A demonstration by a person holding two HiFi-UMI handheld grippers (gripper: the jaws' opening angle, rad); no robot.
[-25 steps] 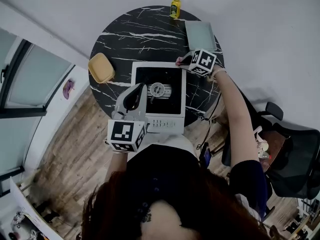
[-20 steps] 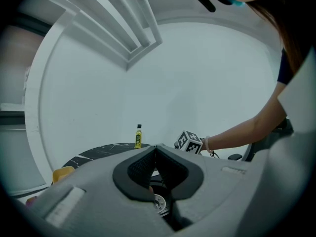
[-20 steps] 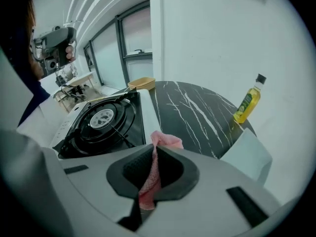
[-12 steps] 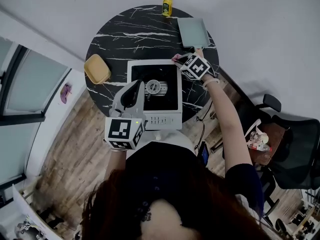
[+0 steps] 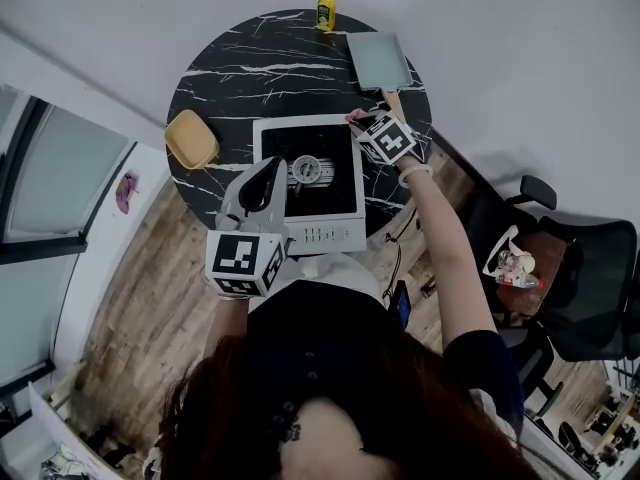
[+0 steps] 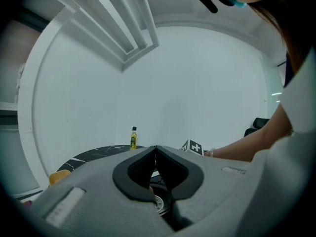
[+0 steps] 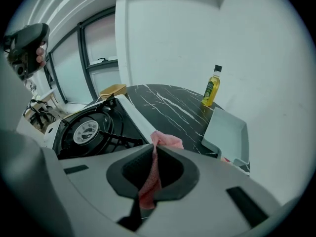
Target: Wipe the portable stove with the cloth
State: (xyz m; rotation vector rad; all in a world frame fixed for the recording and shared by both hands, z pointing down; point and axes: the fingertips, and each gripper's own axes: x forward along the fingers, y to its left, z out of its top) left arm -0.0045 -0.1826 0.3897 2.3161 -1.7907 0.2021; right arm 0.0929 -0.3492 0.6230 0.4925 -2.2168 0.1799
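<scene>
Right gripper (image 5: 362, 124) had edged in slightly toward the far right corner of the portable stove (image 5: 330, 186) since a second earlier. Left gripper (image 5: 276, 168) had kept its place over the stove's near left side.

- Right jaws pressed together on a fold of the pink cloth (image 7: 168, 140). One tuft stood up past the jaw tips, and the rest hung down through the gap behind them.
- Left jaws closed tip to tip, nothing between them; only the burner showed below.
- Cloth hung at the stove's far right corner, by the white rim. Contact with the rim could not be told from either view.
- Handling, as judged: the cloth looked light, soft and limp, and would drag and bunch rather than push flat. A pinch on a gathered fold seemed the right hold. More free cloth below the tips would probably wipe better.
- Stove judged stiff and fairly heavy. The raised pan supports around the burner could snag the cloth.
- Also on the black marble table (image 5: 250, 68): a small yellow bottle (image 5: 325, 6), a grey tray (image 5: 378, 60) and a yellow container (image 5: 192, 138), all clear of the stove.
</scene>
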